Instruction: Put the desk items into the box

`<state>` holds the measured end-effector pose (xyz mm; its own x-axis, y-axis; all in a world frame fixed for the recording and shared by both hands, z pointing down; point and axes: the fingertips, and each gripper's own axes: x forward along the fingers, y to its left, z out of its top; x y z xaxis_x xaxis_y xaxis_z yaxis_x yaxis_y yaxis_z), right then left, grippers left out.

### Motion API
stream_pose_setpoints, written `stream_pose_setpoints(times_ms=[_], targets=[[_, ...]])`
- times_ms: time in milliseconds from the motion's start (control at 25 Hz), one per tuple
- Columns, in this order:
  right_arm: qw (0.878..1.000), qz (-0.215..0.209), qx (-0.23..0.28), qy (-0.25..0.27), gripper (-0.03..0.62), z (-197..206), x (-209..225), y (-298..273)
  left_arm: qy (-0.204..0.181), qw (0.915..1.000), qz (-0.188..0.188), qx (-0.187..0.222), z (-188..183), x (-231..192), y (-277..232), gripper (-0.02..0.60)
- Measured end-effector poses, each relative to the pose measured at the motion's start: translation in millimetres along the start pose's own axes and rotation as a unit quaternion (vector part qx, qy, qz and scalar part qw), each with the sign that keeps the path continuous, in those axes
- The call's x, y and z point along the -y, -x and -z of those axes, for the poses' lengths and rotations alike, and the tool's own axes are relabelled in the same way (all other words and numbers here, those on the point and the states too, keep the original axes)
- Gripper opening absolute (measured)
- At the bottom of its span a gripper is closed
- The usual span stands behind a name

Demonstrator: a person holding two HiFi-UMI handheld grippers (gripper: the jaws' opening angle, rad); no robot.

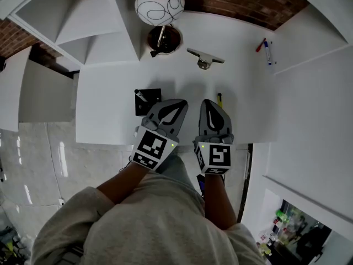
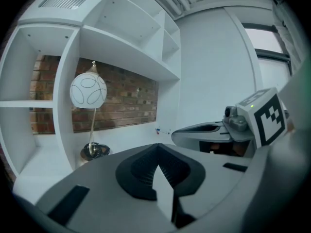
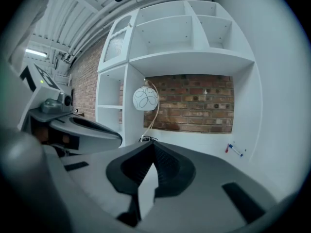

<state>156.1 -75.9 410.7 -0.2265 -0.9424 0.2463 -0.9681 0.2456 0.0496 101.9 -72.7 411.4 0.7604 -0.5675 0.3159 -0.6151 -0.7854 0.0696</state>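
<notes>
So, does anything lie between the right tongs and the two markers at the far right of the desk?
Almost nothing. A yellow pen lies just beside the right tongs on that side. Beyond it there is only bare white desk up to the markers.

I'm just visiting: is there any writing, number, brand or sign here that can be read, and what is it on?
No readable words or numbers anywhere.
Cube on the left gripper: a black-and-white square pattern, not letters.
Cube on the right gripper: the same kind of pattern.
Pens on the desk: any print is too small to read.
Lamp globe: drawn loops only, no text.
</notes>
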Motion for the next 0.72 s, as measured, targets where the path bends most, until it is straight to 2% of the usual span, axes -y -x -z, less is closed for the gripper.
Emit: stream_pose_setpoints(times_ms=[480,720], targets=[[0.999,0.033,-0.009,-0.006,0.017,19,48,13,-0.014,0.9993,0.035,-0.002,-1,33,-41,0.006],[0.999,0.04,-0.022,-0.012,0.017,36,69,14,-0.008,0.9993,0.035,-0.007,5,41,-58,0.007]])
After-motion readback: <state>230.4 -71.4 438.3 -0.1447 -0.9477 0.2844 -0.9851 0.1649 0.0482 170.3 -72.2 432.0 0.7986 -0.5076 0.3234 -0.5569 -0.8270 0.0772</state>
